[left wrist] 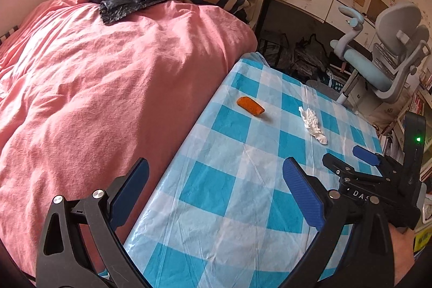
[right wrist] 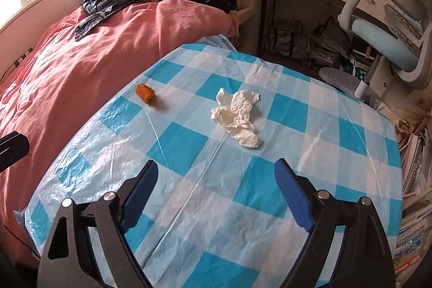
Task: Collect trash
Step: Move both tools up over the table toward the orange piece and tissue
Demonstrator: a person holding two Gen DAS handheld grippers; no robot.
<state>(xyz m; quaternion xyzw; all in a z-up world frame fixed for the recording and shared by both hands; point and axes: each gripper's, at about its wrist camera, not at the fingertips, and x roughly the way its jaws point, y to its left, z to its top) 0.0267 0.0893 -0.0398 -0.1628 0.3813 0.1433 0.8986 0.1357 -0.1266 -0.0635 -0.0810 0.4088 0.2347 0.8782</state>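
Trash, a crumpled white paper tissue (right wrist: 237, 116) at frame centre and an orange wrapped scrap (right wrist: 146, 93) upper left on the blue-checked plastic tablecloth (right wrist: 189, 196), is judged still being approached; right gripper (right wrist: 216, 193) and left gripper (left wrist: 214, 192) are held apart, empty; closing on the tissue is called for next.

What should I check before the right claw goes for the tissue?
1. Right claw open and holding nothing: ok.
2. Tissue lying free on the table, nothing on it: ok.
3. Path from right claw to tissue clear: ok.
4. Orange scrap apart from the tissue: ok.
5. Left claw open and holding nothing, off to the bed side: ok.
6. Bin or bag for the trash: cannot tell.
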